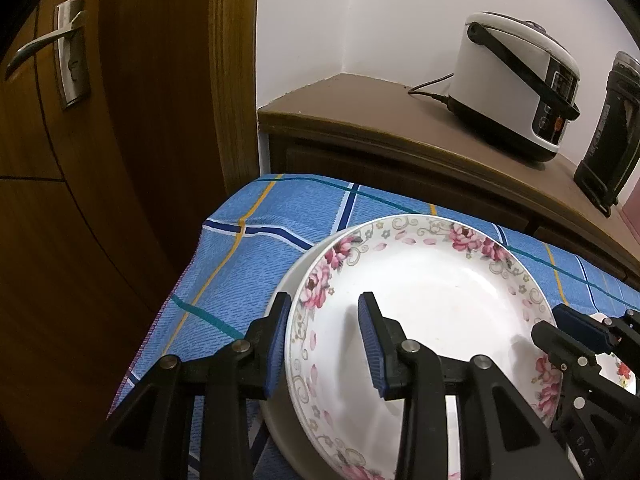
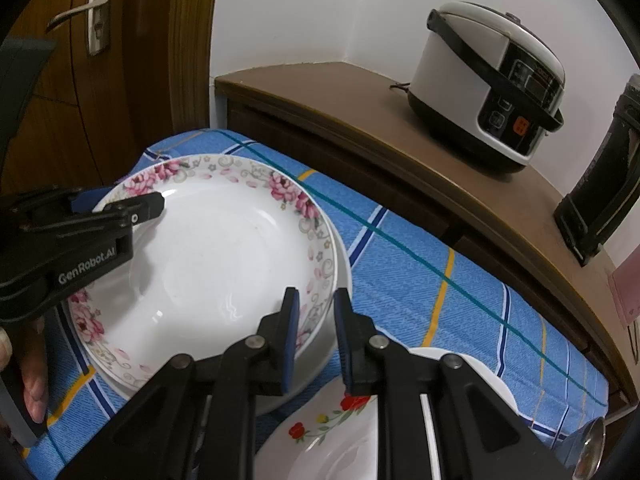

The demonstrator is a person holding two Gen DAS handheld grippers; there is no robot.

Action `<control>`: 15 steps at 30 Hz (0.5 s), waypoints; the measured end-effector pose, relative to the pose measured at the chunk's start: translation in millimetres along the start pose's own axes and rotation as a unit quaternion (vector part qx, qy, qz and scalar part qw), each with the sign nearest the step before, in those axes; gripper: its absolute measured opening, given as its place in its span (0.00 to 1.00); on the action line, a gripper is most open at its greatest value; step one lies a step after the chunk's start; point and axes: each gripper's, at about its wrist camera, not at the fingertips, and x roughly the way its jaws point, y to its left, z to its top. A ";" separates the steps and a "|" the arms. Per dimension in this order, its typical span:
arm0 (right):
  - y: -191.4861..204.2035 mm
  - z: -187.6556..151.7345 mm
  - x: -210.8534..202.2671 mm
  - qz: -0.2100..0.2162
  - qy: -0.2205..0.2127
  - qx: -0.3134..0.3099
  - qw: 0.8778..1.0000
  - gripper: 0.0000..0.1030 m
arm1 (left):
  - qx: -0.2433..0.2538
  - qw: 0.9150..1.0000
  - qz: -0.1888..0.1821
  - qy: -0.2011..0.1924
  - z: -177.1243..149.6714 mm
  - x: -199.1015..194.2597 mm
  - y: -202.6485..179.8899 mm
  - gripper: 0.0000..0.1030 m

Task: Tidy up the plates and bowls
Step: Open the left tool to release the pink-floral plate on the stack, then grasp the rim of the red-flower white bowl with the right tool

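Top floral plate [image 1: 432, 296]: white, shallow, round, with pink peonies and grey-gold scrollwork round the rim. It sits face up, nested on a plain white plate [image 1: 280, 420] whose edge shows as a crescent around it. It's round, so no long axis; it lies flat, not tilted as far as I can tell.

Landmark = that floral plate. The stack sits on the blue checked tablecloth [image 1: 248, 240], near the cloth's corner by the wooden door [image 1: 100, 160].

Left gripper [image 1: 326, 344]: jaws straddle the plate's near-left rim, with one blue pad [image 1: 276, 344] outside the rim and the other pad over the well. There is a visible gap on both sides, so the pads are released, not pinching.

Right gripper [image 2: 316, 340]: jaws straddle the opposite rim of both plates, one finger over the floral rim and one outside the stack. The gap is narrow; I cannot tell if the pads press the rim.

Just beside the floral plate, under the right gripper: a second dish with red flowers [image 2: 320, 432]. Beyond the plate, on the brown cabinet [image 2: 360, 120]: a rice cooker [image 2: 480, 80].
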 end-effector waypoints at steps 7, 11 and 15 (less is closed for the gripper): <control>-12.5 -10.1 -39.1 -0.012 -0.054 0.037 0.998 0.47 | 0.001 1.000 0.009 -0.019 -1.2 -8.0 -0.9 0.69; -35.7 -20.7 -66.0 -0.026 -0.081 0.084 0.993 0.47 | 0.006 1.000 0.011 -0.027 -2.0 -12.0 -2.2 0.69; -47.7 -37.9 -83.1 -0.033 -0.094 0.114 0.988 0.48 | -0.004 0.999 0.023 -0.044 -3.5 -19.9 0.1 0.69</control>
